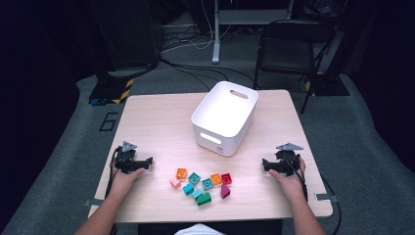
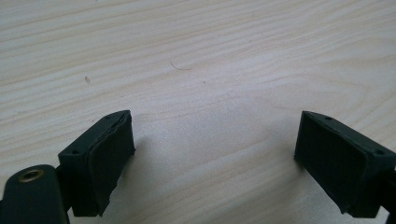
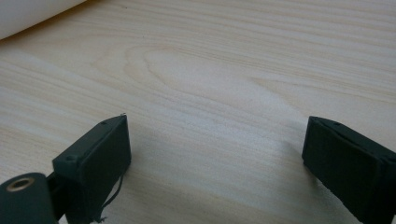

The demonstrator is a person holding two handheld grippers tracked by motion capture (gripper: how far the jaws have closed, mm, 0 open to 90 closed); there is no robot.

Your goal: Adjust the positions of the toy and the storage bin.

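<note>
You're at the start: both your left gripper [image 1: 147,161] and right gripper [image 1: 265,164] rest wide and empty on the pale wooden table [image 1: 156,122], flanking the small coloured plastic blocks [image 1: 201,185] before the white plastic bin [image 1: 224,117], so next reach inward for a block

On the pale wooden worktop [image 1: 156,122] we see a white plastic bin with handle slots [image 1: 225,117] standing toward the far middle. Nearer us lies a loose cluster of small coloured plastic blocks [image 1: 201,185]: orange, teal, green, pink, red and magenta pieces, close together, some touching. We hold the left claw [image 1: 147,161] on the worktop to the left of the blocks and the right claw [image 1: 265,164] to their right, both well apart from them and pointing inward.
</note>
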